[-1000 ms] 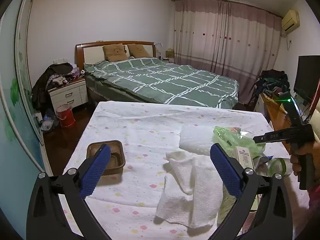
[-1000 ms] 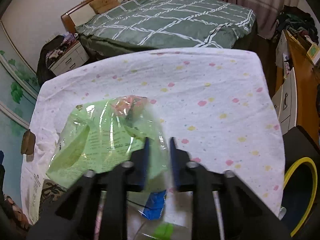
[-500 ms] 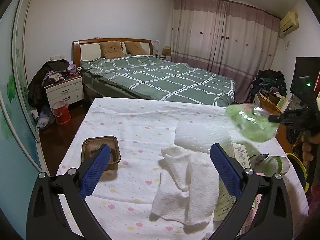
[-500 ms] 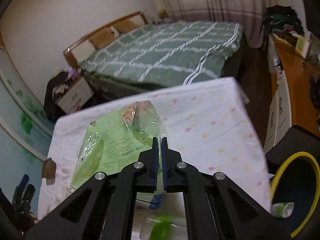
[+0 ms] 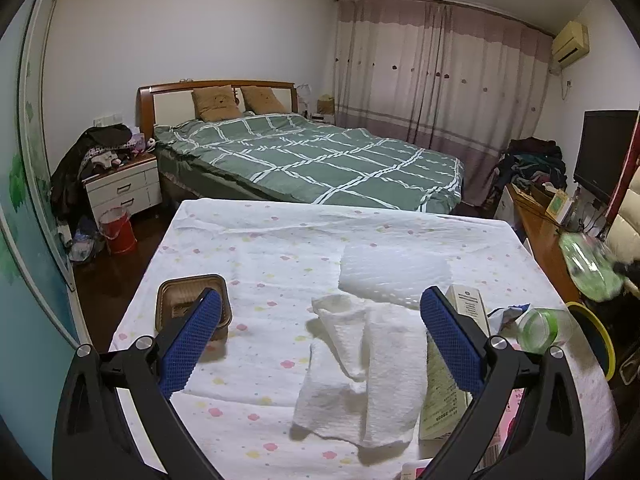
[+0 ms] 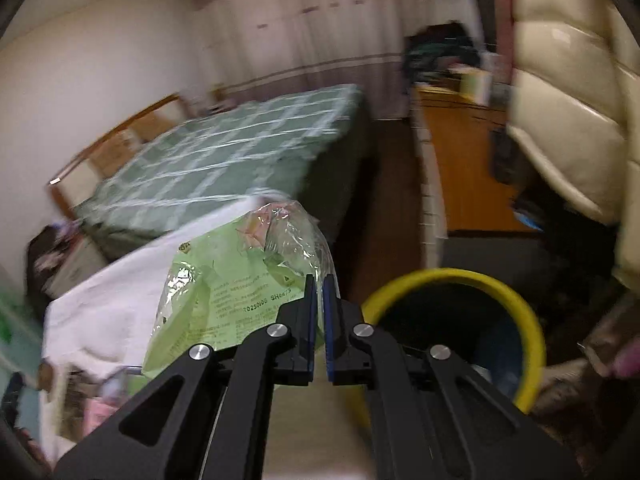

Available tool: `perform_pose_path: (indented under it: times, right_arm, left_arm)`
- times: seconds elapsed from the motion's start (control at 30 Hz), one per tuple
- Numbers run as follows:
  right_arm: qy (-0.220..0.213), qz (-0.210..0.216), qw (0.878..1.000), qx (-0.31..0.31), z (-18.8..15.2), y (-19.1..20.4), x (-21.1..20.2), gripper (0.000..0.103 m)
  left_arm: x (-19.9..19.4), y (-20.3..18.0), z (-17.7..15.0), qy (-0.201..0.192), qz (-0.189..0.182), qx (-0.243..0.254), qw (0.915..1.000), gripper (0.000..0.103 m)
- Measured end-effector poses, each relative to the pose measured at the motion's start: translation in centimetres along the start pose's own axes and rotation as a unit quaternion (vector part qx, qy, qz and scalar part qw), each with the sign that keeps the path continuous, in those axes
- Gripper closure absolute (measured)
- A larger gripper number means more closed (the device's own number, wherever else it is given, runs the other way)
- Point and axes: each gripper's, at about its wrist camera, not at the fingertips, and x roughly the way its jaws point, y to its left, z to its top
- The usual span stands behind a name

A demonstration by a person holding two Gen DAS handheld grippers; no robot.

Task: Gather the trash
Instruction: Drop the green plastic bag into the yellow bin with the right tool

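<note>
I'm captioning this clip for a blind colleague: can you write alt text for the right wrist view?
The right gripper is shut on a crumpled green and clear plastic bag, held in the air beside a yellow-rimmed black bin on the floor. Behind, blurred, are the white tablecloth's edge and a bed with a green checked cover.

Yellow-rimmed bin (image 6: 532, 320) interior dark, contents indistinct; surrounding room motion-blurred.

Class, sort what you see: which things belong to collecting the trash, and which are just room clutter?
Job:
green wrapper, pinched in right gripper
yellow-rimmed bin
paper towels
brown tray
carton

Lying about:
bed
nightstand
TV
</note>
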Motion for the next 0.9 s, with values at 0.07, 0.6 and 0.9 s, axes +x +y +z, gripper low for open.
perform_pose_path:
  times: [0.07, 0.6, 0.9]
  right_arm:
    - [0.004, -0.032, 0.999, 0.019, -0.8, -2.8, 0.3, 0.099]
    - [0.045, -0.127, 0.987, 0.09, -5.2, -11.4, 3.4, 0.074]
    - [-0.019, -0.091, 0.995, 0.039, -7.5, -6.7, -1.5, 0.068]
  left_arm:
    - [0.0, -0.2, 0.0, -0.001, -0.001, 0.003, 1.0, 0.005]
    - [0.4, -0.4, -0.3, 0.004, -0.003, 0.009, 0.9999, 0.005]
    - [0.8, -1.1, -0.7, 0.009, -0.006, 0.021, 0.9997, 0.005]
